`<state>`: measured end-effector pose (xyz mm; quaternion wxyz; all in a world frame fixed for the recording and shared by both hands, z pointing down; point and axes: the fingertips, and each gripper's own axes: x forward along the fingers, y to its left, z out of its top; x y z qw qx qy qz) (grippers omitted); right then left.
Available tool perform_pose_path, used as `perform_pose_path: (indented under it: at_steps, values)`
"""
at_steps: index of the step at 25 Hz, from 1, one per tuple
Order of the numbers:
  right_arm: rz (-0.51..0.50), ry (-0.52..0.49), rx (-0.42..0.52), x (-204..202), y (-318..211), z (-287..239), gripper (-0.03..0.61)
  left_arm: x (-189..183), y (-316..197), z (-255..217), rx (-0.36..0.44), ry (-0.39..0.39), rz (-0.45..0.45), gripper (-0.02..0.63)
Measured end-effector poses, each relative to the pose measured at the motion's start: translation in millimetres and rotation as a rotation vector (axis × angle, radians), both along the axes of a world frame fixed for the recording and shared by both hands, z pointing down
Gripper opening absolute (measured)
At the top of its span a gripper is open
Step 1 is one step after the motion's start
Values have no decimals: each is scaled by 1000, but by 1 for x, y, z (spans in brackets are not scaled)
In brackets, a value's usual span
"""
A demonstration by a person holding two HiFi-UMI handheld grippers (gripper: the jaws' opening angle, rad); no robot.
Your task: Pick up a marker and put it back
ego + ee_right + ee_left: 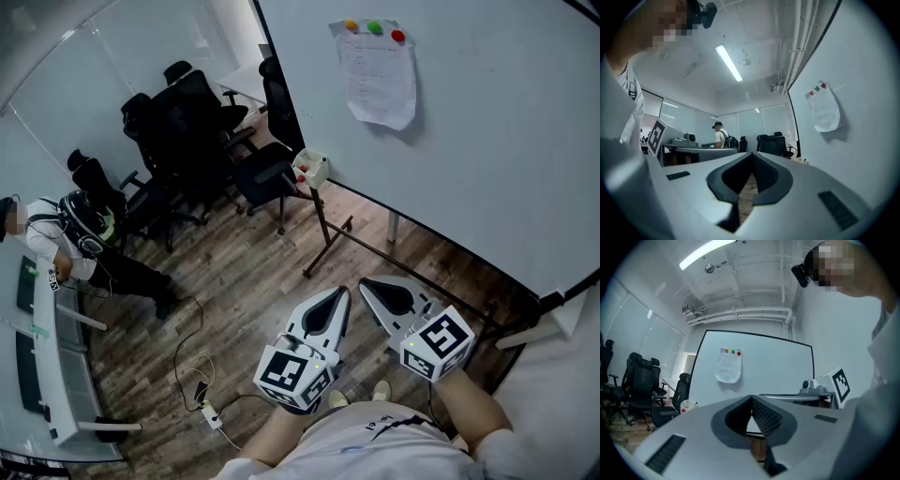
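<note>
A small white holder (310,169) with red-capped markers in it hangs at the near end of the whiteboard (487,122). It shows again low at the board's left edge in the left gripper view (688,405). Both grippers are held close to my body, well short of the holder. My left gripper (337,293) is shut with nothing between its jaws, its tips meeting (752,397). Beside it, my right gripper (368,284) is also shut and empty (751,155). No single marker can be told apart at this distance.
A paper sheet (380,75) is pinned to the board by three coloured magnets. The board's metal stand (328,234) reaches across the wooden floor. Several black office chairs (187,122) stand behind it. A person (56,239) sits at a desk on the left. A power strip (208,412) lies on the floor.
</note>
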<state>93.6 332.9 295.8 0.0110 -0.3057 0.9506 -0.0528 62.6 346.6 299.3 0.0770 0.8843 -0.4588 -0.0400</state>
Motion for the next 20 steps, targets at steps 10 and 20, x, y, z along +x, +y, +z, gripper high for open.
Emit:
perform_pose_path:
  at_steps: [10, 20]
  values:
    - [-7, -14, -8, 7, 8, 0, 14, 7, 7, 1, -3, -7, -5, 11]
    - [-20, -59, -1, 30, 6, -3, 14, 26, 5, 2, -4, -29, -13, 11]
